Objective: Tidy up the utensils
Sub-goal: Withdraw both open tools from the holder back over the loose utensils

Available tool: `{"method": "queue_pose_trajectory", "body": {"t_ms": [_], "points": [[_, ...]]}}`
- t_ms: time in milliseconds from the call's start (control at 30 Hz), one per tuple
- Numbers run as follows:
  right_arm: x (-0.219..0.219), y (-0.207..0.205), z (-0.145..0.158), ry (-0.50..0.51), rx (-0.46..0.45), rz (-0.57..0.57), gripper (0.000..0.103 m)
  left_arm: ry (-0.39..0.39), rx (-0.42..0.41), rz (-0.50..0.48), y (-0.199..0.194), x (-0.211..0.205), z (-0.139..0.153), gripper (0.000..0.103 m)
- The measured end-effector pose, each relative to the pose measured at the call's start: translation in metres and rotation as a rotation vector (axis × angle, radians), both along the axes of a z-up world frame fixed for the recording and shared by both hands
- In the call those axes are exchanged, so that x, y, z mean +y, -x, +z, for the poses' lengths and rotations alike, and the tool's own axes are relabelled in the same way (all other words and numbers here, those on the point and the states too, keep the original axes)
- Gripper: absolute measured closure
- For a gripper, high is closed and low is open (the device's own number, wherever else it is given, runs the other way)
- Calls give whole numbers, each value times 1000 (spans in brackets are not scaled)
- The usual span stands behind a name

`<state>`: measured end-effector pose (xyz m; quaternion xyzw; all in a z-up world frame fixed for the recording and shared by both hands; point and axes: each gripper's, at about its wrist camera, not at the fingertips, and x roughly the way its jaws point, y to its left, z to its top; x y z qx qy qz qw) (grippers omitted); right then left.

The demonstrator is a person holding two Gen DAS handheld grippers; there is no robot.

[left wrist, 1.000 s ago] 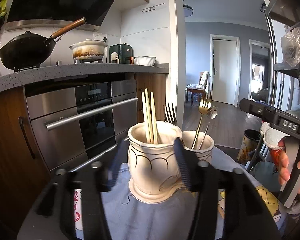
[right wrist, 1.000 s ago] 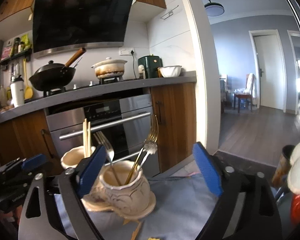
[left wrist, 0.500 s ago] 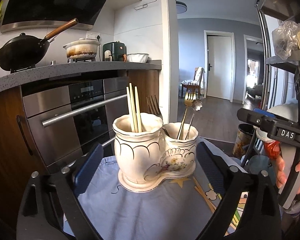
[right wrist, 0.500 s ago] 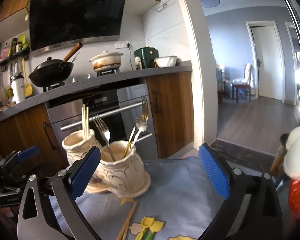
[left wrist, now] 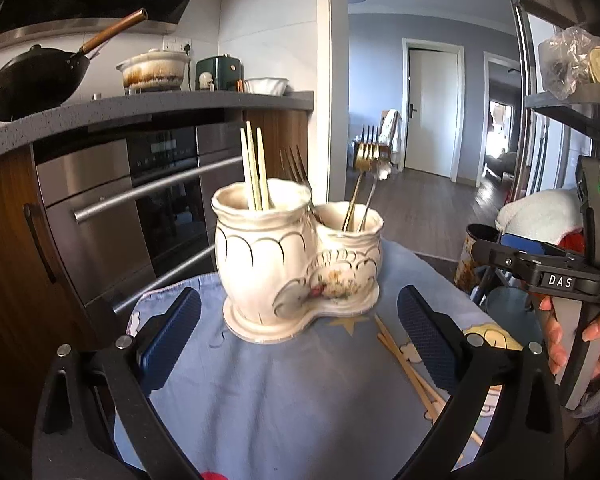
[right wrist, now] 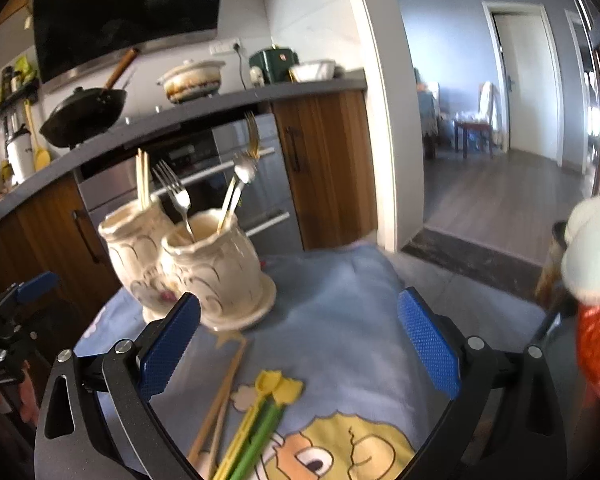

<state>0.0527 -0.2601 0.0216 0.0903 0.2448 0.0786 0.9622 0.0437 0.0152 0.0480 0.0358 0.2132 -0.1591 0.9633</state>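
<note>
Now that the left gripper (left wrist: 298, 338) has let go of the ceramic holder (left wrist: 300, 260) and drawn back, its blue pads stand wide apart at the lower part of the left wrist frame with nothing between them, where a second ago they were closed around the taller pot. The holder, a cream double pot on one shared base, sits upright in the middle of that frame on the blue cloth (left wrist: 268, 392), clear of both pads. Its taller pot carries the pale chopsticks (left wrist: 253, 168); a silver fork (left wrist: 296, 166) leans at the join of the two pots, and the lower pot holds a gold fork (left wrist: 364, 168) with a silver piece beside it. The right gripper (right wrist: 298, 346) is likewise spread and empty, and its view has tipped downward since half a second ago, so the holder now lies at the centre left of its frame while loose pieces fill the bottom: wooden chopsticks (right wrist: 224, 392) on the cloth just below the holder's base, and a yellow and green utensil (right wrist: 260, 424) touching them on the right. In the left wrist frame the same wooden chopsticks (left wrist: 412, 372) run toward the lower right, partly under the right-hand pad. I judge the holder placed and steadied, and the sorting unfinished: the loose pieces look like the next pick, probably for the right gripper.
</note>
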Motion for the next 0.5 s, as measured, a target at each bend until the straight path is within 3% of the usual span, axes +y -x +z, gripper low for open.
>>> {"method": "queue_pose_trajectory", "body": {"t_ms": [500], "points": [[-1, -5, -22, 29, 105, -2, 5, -36, 131, -74, 1, -21, -30, 6]]}}
